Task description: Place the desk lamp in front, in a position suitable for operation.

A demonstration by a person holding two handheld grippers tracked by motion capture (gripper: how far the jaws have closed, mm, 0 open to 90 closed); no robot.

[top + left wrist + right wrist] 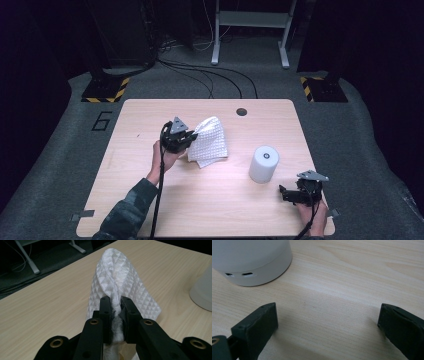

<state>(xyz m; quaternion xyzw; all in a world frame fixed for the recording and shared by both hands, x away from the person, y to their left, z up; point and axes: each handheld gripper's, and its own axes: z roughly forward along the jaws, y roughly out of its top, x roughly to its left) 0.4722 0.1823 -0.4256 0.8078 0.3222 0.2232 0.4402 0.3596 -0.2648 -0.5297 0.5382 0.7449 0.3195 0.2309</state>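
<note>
Left gripper [115, 307] jaws clamped on bunched white cloth [117, 282], cloth rising beyond tips, over table [50, 307].

Your left gripper [115, 305] has its jaws clamped on a bunched fold of the white waffle-textured cloth [117, 282], which drapes away ahead of them over the wooden table [50, 305]. A white cylinder [203, 292] stands off to the right.

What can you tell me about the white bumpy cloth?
The white cloth is soft-looking fabric with a raised pattern of little triangles. The left gripper is shut on a bunched fold of it, so it drapes down in a tent shape, its lower edge reaching the wooden table, left of the white cylinder.
</note>
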